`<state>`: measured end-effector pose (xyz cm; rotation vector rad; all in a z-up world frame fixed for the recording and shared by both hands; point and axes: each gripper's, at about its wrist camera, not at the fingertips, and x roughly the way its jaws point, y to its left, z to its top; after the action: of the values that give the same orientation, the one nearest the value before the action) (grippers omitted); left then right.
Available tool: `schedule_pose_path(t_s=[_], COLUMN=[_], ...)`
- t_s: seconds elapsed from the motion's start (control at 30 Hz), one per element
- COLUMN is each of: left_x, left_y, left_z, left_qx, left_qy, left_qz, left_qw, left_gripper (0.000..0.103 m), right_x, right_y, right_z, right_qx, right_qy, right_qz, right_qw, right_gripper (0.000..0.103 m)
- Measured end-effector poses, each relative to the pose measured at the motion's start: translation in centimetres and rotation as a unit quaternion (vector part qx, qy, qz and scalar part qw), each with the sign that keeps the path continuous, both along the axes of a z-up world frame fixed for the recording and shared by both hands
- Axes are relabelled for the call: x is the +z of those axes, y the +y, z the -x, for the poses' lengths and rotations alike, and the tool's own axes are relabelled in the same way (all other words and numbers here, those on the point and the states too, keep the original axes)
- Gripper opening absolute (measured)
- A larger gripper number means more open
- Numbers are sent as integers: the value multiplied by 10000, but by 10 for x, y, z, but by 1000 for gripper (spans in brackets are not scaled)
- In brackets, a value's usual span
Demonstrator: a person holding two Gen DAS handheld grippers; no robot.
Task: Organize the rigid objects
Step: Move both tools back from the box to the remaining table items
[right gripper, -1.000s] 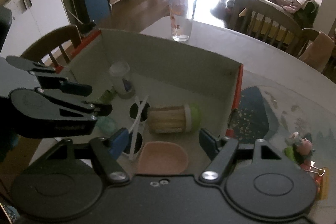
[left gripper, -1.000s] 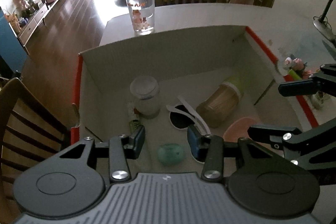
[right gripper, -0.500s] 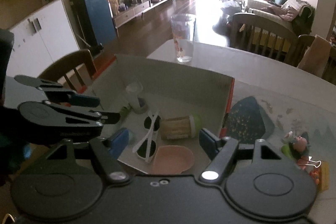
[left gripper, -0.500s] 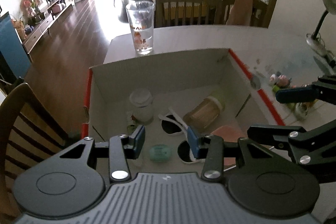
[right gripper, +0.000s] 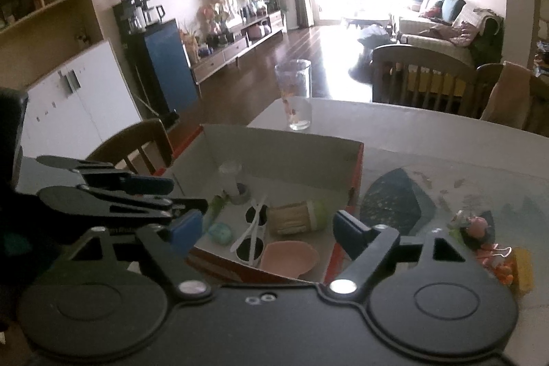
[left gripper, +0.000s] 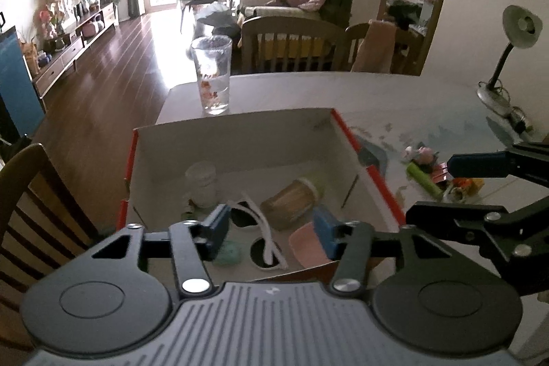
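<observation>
While both grippers hung above its near edge, the desk spread pale and wide ahead of the jaws, with wooden chairs at its far side. On it, just ahead of and below both pairs of jaws, sat an open cardboard box with red outer edges, and the task's things lay inside it.

Beyond the box's far wall stood a tall drinking glass, well ahead of the jaws. A desk lamp stood far off to the right of the left gripper's jaws.

The left gripper was empty, its jaws opening with nothing gripped between them. The right gripper was empty too, its jaws wide apart and opening, with only the box floor seen through the gap.

Inside the box, a toothpick jar lay on its side just ahead of the left jaws, with a small white-lidded jar upright to its left. White sunglasses lay between the left jaws in that view, a pink shell-shaped dish lay close below the right jaws, and a small teal oval piece sat by the left finger.

Small toys and clips lay on the desk right of the right jaws.
</observation>
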<state>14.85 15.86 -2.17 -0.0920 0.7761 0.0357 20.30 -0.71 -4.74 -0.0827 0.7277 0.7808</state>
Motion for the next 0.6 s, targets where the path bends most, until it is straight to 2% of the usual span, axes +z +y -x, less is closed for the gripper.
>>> schedule_pose_path(t_s=[0.17,0.23,0.4,0.47,0.6], left_x=[5,6,6,5,4], left_y=[-13,-19,-33,-41,-57], left_z=[2,3,0,-2,-9], left_qx=[-63,-82,-136,-169,-251], left_qy=[-113,-155,-230,-239,-273], left_qz=[87,84,174,163,168], left_qw=[9999,9998,9995,9994,9992], left_gripper=[58,65,73,80,81], right_x=[2,2,1,0,-3], right_y=[-16,-23,-47,-57,-78], right_z=[4,5,7,7,2], right_qx=[-45,-89,-255,-290,-415], right_qy=[-7,-6,-59,-104,-138], right_qz=[-169,-259,-432,-444,-442], right_qw=[9998,9996,9987,9985,9981], right_gripper=[90,92,100,101,103])
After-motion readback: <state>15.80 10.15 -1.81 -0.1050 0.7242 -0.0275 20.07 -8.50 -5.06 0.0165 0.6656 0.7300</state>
